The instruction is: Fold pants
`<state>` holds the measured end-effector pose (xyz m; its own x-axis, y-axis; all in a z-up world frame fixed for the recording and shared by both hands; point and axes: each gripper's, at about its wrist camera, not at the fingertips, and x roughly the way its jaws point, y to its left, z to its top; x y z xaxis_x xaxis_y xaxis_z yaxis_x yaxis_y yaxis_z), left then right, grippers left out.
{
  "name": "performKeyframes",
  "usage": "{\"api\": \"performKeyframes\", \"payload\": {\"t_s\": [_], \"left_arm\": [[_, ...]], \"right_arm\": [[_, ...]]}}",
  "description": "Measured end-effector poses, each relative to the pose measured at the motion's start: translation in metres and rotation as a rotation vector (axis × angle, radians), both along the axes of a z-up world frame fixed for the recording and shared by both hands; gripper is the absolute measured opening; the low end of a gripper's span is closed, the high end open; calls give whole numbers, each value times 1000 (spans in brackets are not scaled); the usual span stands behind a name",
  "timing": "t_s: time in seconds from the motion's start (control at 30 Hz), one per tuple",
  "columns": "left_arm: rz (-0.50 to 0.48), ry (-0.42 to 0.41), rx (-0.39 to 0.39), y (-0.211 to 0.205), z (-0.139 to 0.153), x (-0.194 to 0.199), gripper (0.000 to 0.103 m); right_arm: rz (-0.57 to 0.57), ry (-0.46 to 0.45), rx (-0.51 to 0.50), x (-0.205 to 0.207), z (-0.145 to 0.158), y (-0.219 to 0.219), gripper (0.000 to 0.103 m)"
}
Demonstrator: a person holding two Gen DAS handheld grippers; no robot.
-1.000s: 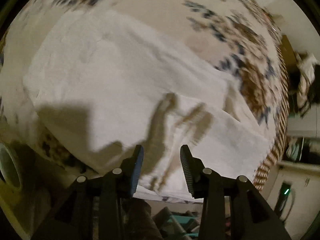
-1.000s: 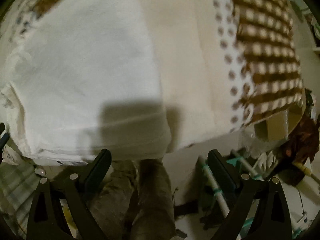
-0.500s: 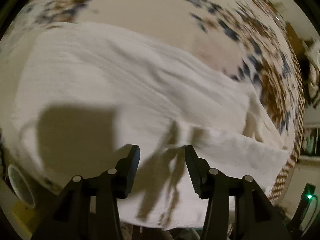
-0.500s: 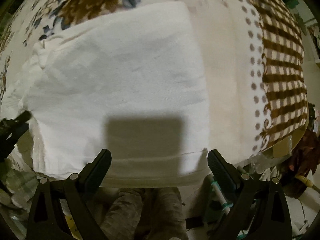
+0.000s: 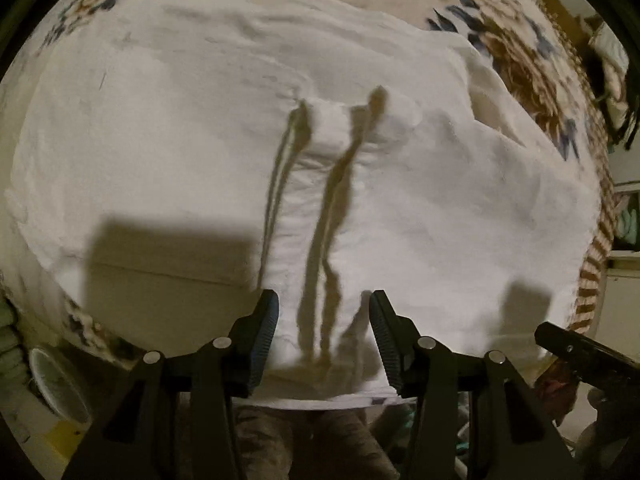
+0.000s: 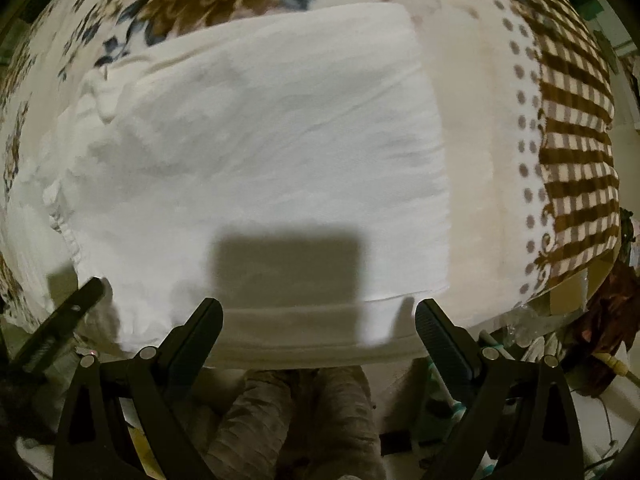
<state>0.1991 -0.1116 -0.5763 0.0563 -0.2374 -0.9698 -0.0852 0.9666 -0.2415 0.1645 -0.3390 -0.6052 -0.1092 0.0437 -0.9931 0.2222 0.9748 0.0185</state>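
White pants lie folded on a flowered blanket, both grippers above their near edge.

The pants (image 5: 200,152) lie flat. The left gripper (image 5: 324,336) has its fingers apart, just opened wider, perhaps without touching the cloth; the right gripper (image 6: 320,332) has its fingers wide apart, holding nothing.

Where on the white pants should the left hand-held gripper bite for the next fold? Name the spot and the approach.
Grip the near edge of the white pants from above, at the table's front. The layered hem hangs slightly over that edge, so one finger can slip beneath. The left hand-held gripper already points down there, jaws apart with cloth showing between them. This is a judgement.
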Motion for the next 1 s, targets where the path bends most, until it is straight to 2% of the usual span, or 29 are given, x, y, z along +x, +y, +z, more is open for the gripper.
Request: {"api": "performKeyframes", "payload": {"t_s": [0.13, 0.17, 0.23, 0.33, 0.43, 0.57, 0.63, 0.73, 0.8, 0.87, 0.97, 1.0], "left_arm": [[51, -6, -18, 16, 14, 3, 45], [81, -15, -46, 24, 22, 6, 49], [147, -50, -93, 44, 41, 9, 76], [271, -125, -134, 89, 66, 8, 79], [413, -143, -177, 140, 63, 3, 85], [704, -114, -289, 213, 22, -19, 85], [813, -99, -342, 229, 0, -28, 84], [898, -87, -396, 240, -25, -29, 83], [914, -97, -404, 249, -31, -24, 83], [913, -145, -404, 246, -27, -9, 83], [937, -160, -386, 241, -26, 5, 82], [946, -171, -377, 238, -26, 6, 74]], "right_arm": [[13, 10, -18, -5, -6, 5, 99], [12, 11, -20, -4, -6, 6, 99], [3, 5, -29, -7, -7, 8, 99], [-32, -37, -22, -11, -4, 13, 99], [-70, -84, -7, -10, 1, 17, 99], [-57, -111, 7, -1, 2, 31, 99], [-37, -115, 4, 5, 0, 41, 99], [-31, -120, 4, 13, -3, 53, 99], [-47, -119, 22, 18, -6, 58, 99], [-67, -112, 40, 21, -10, 61, 99], [-69, -118, 26, 23, -16, 68, 99], [-61, -121, 8, 24, -17, 69, 99]]}}
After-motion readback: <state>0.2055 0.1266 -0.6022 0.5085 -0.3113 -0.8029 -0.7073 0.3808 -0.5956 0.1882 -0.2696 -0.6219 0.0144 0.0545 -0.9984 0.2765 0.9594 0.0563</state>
